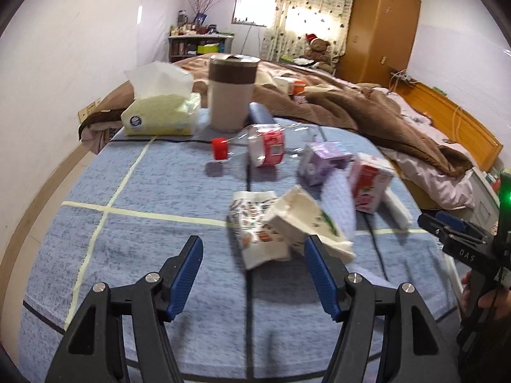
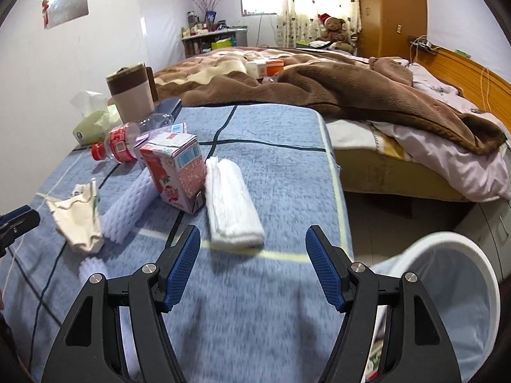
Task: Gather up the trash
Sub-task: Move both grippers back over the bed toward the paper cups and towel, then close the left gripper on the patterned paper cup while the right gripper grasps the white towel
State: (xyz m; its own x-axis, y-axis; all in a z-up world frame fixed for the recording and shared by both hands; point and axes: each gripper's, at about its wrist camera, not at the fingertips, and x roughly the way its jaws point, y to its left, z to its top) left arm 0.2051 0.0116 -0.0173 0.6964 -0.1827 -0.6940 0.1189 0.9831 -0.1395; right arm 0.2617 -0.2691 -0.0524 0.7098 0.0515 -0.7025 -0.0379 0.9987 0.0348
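Left wrist view: left gripper (image 1: 254, 266), jaws apart and empty, aimed at crumpled wrappers (image 1: 281, 226) just beyond its tips, likely the first pick. Plastic bottle (image 1: 266, 146), purple carton (image 1: 322, 161) and red carton (image 1: 370, 185) lie loose on the blue mat (image 1: 143, 223).

Right wrist view: right gripper (image 2: 252, 265), jaws wide, empty, facing folded white tissue (image 2: 231, 204). Lined bin (image 2: 447, 274) stands beside the mat, within reach for drops.

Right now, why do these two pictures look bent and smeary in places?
Both views bulge from the fisheye lens, with dark corners. Left wrist view: the crumpled wrappers and red carton ahead are motion-smeared. Right wrist view: the blue mat beside the gripper blurs, and the curtained window glares white.
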